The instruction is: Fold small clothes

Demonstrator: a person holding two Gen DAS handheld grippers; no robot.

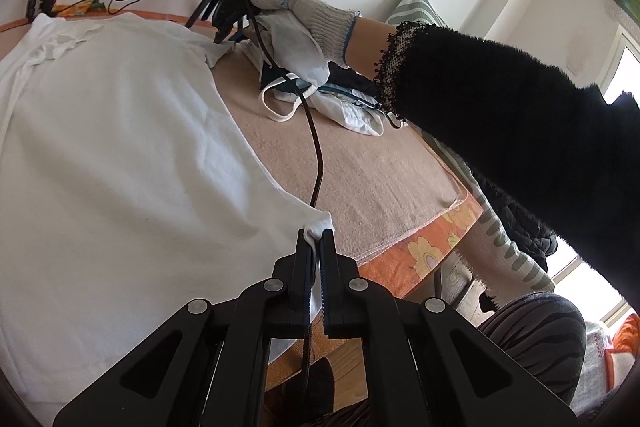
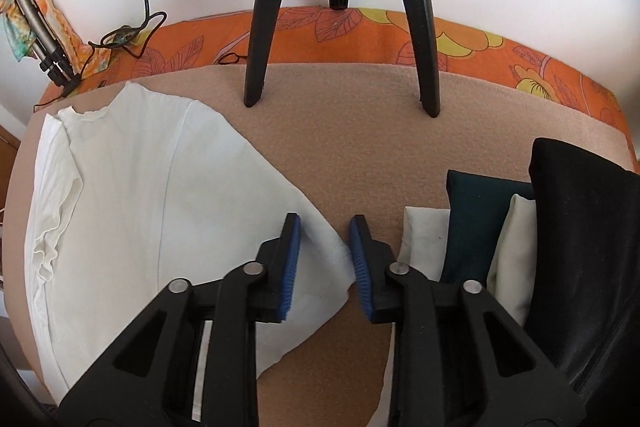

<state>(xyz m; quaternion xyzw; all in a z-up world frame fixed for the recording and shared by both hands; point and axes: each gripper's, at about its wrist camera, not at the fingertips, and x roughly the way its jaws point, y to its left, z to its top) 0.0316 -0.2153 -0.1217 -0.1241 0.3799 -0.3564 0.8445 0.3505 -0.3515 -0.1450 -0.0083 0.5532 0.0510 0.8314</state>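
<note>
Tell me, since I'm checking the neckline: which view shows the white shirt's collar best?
The right wrist view: the collar of the shirt lies flat and unobstructed. The left wrist view shows only bunched folds at that far end.

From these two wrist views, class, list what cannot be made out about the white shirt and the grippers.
- Left wrist view: the right gripper is covered by the gloved hand.
- Left wrist view: the white shirt is cut off by the left edge.
- Right wrist view: whether the right gripper's pads press the shirt corner; the cloth hides the contact.
</note>
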